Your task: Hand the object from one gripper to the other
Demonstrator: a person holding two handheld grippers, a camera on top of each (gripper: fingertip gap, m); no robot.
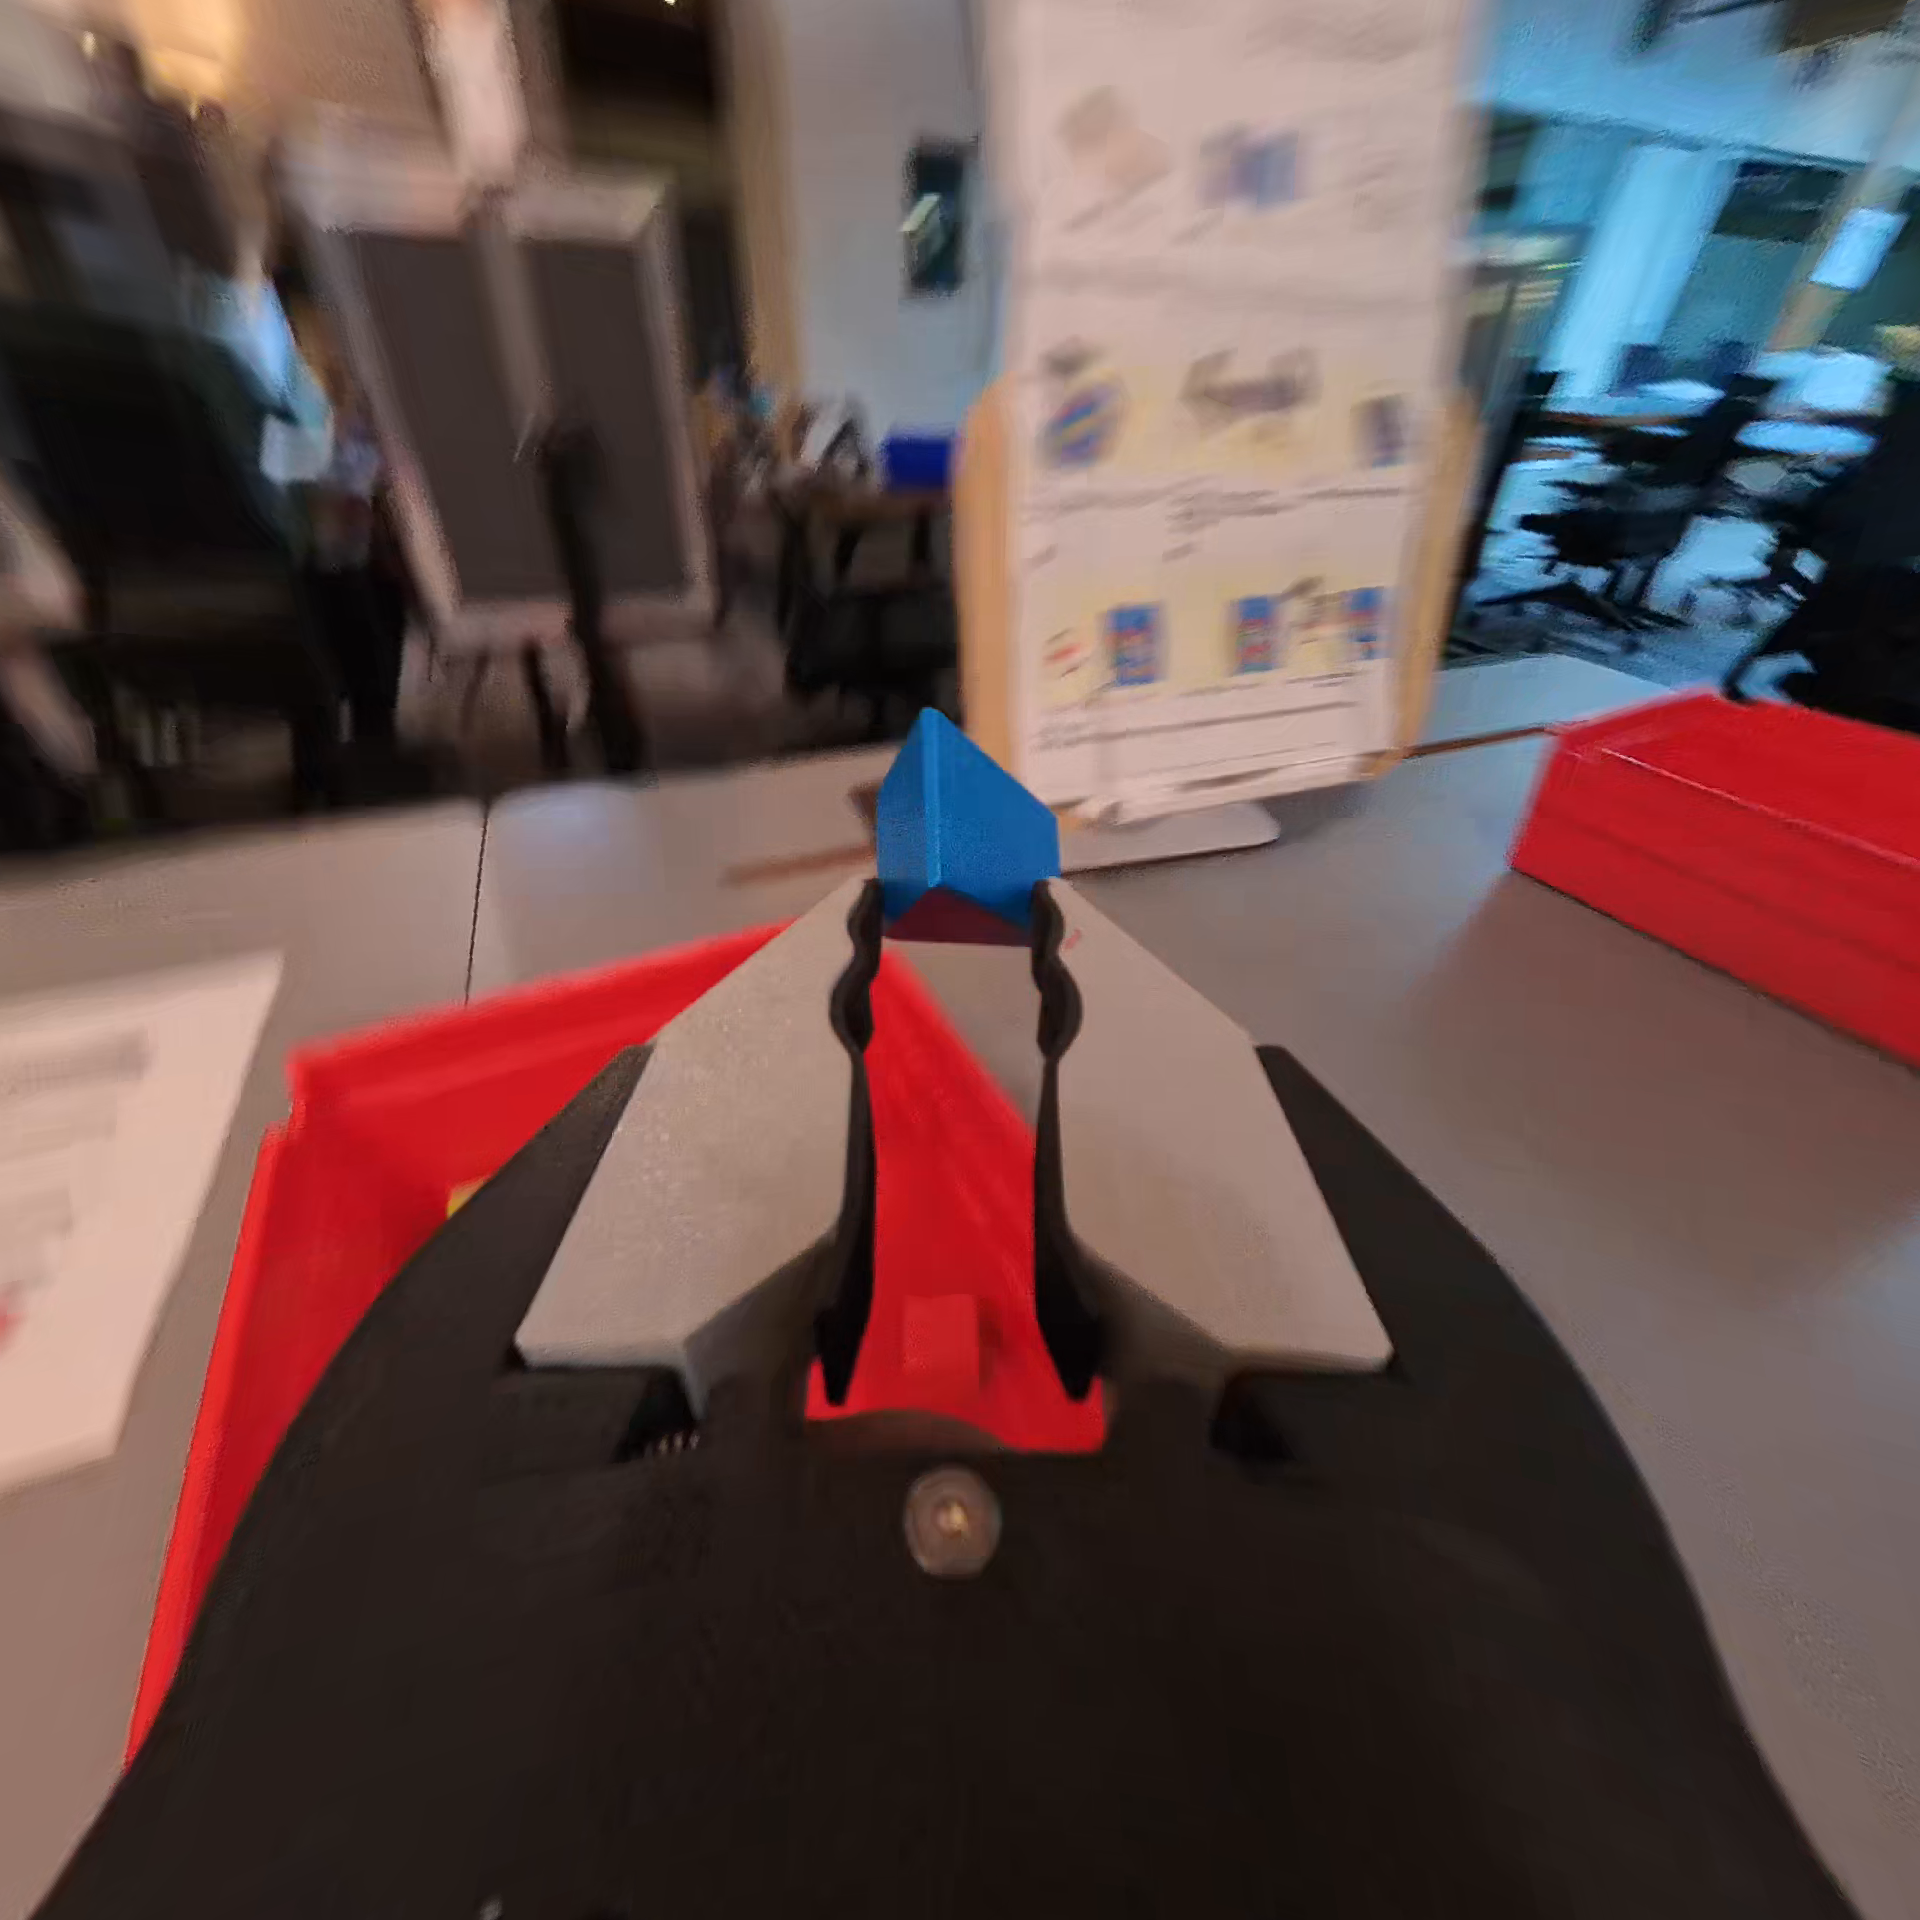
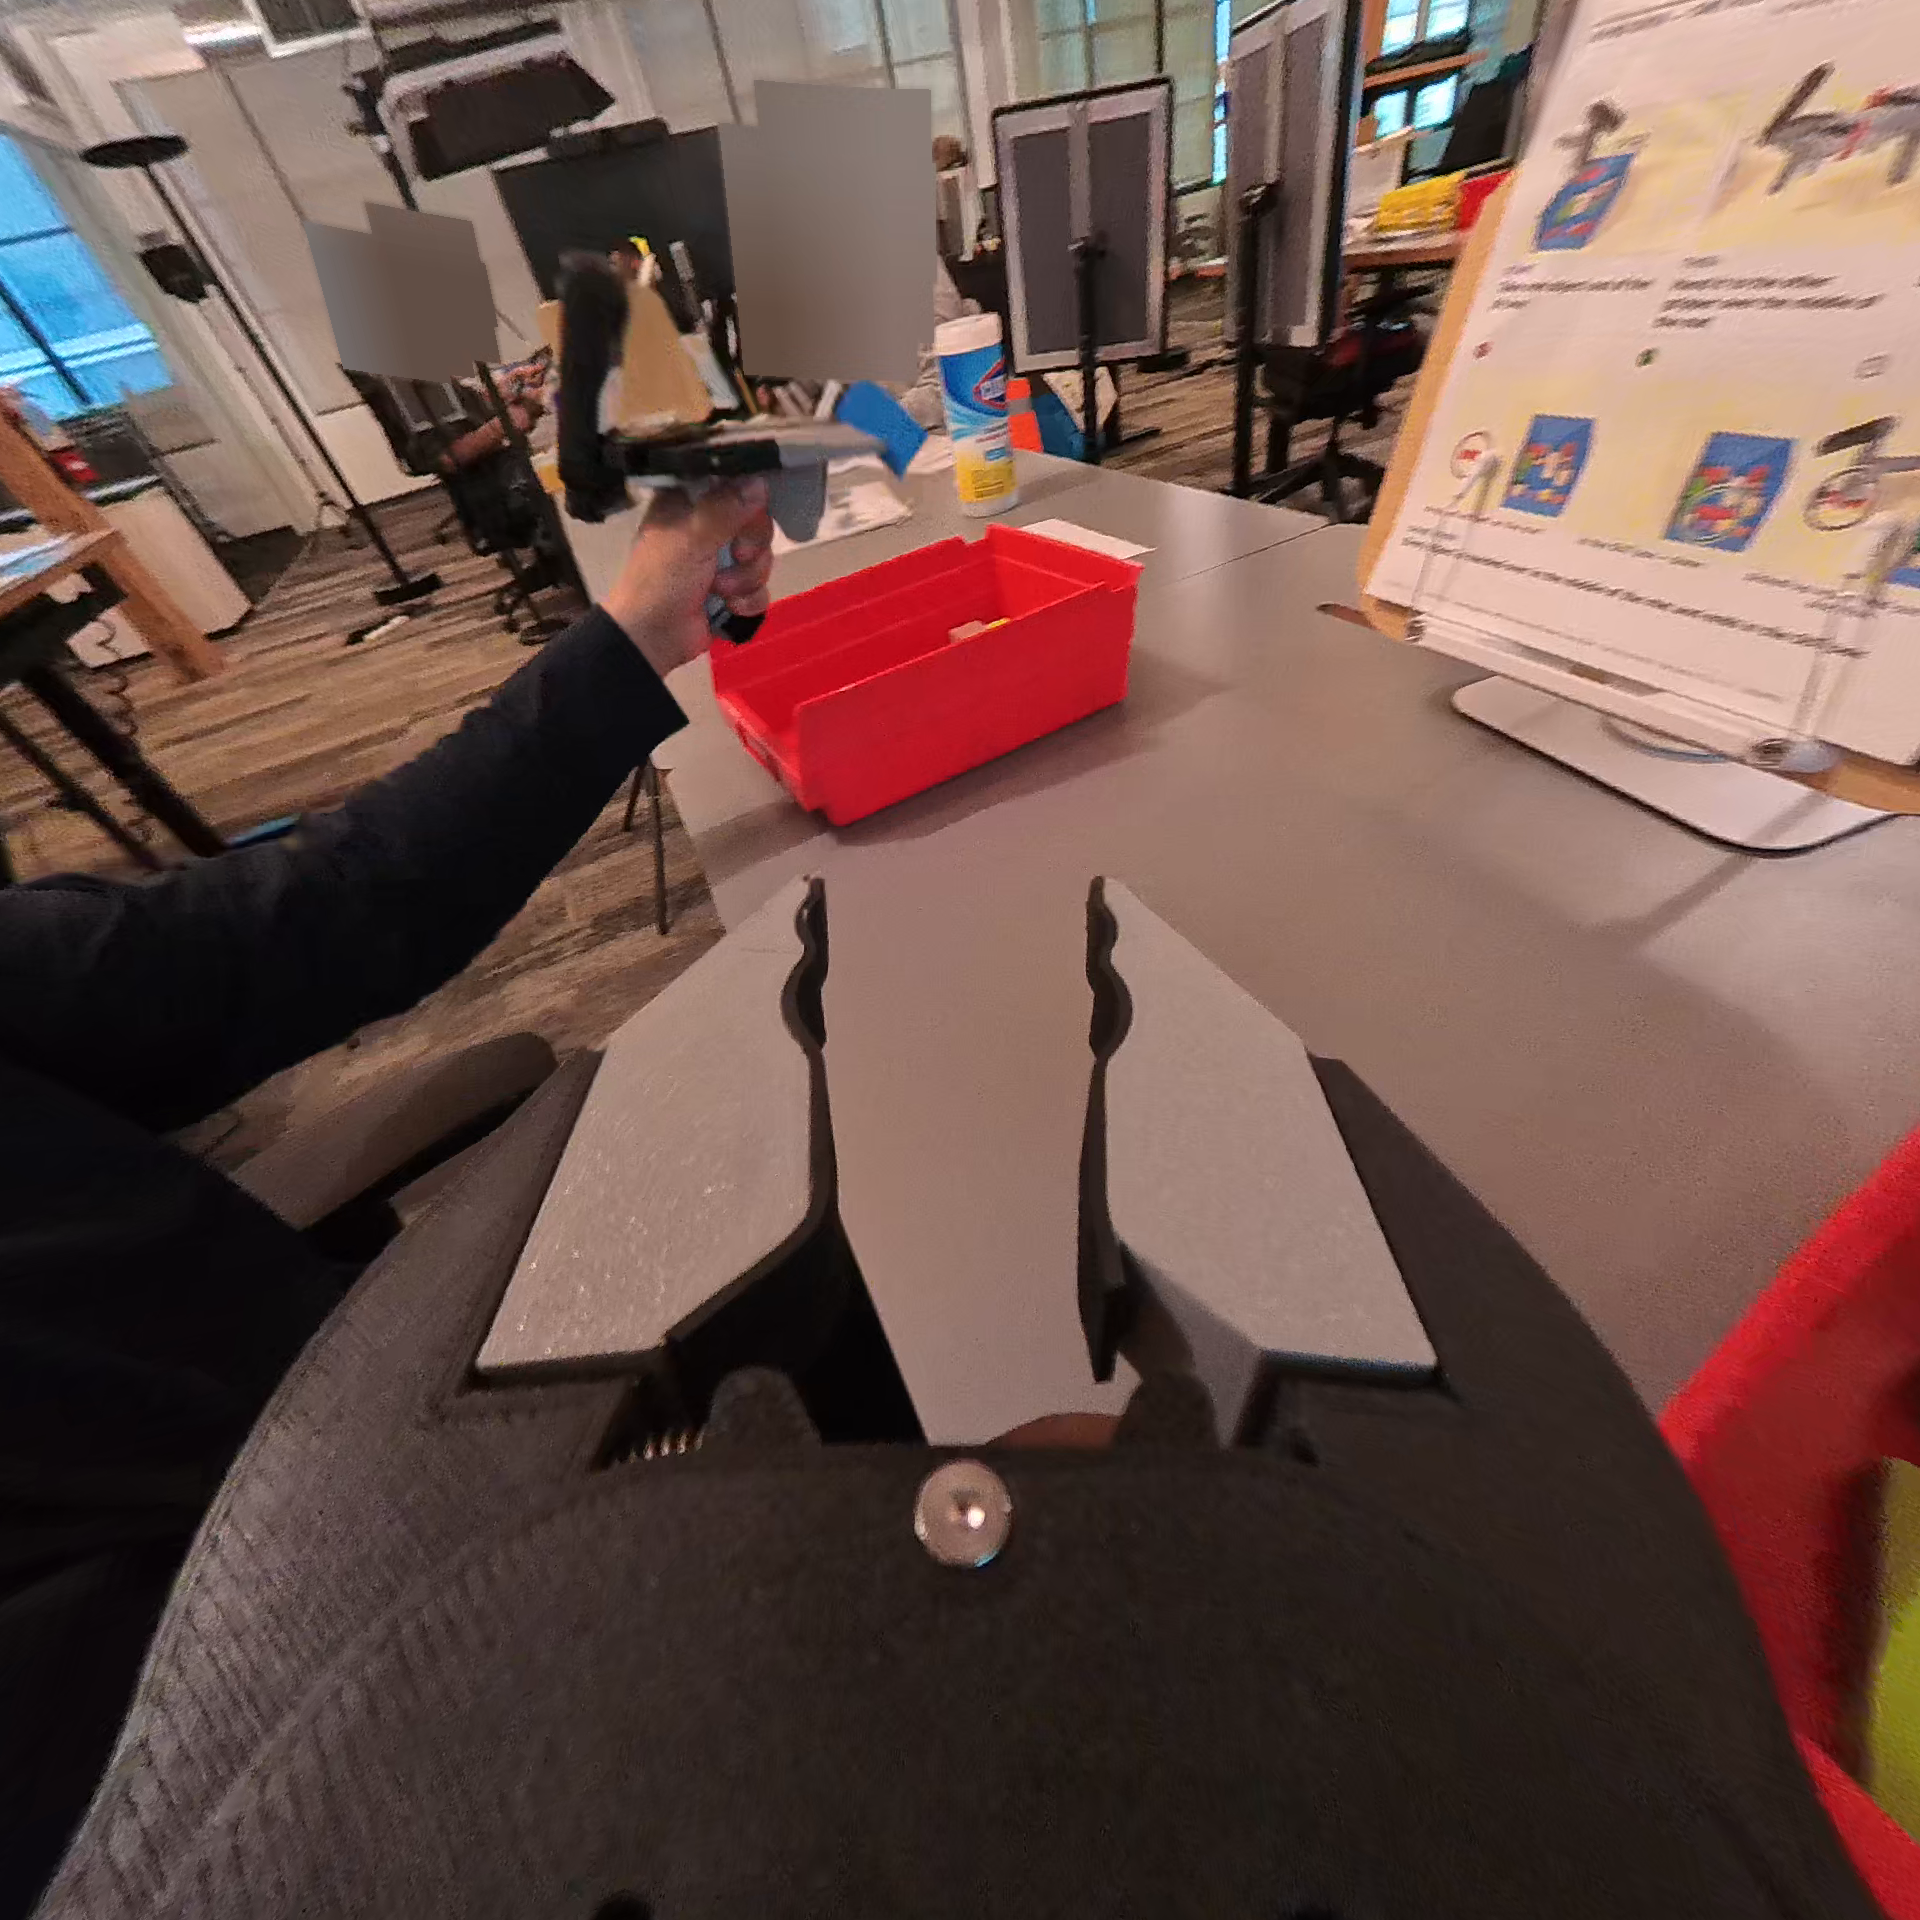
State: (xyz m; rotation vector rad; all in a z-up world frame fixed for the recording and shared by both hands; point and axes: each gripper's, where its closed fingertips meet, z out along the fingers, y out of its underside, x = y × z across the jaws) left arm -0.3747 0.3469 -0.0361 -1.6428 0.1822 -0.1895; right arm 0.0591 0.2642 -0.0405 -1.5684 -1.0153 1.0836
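Two red bins (image 2: 935, 665) (image 1: 1745, 831) rest on the grey table (image 2: 1351, 935), near the instruction board (image 2: 1683, 364). The left gripper (image 1: 956, 914) pinches the blue block (image 1: 961, 810) above the nearer bin, apparently clear of its rim. The right gripper (image 2: 956, 914) is spread, holding nothing, over bare table.

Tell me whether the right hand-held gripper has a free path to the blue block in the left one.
Probably yes. The right hand-held gripper is open and empty, and only open air above the table separates it from the blue block, which juts clear of the left hand-held gripper.

Grey-fingered black tool (image 2: 956, 914) (dark sleeve (image 2: 343, 810))
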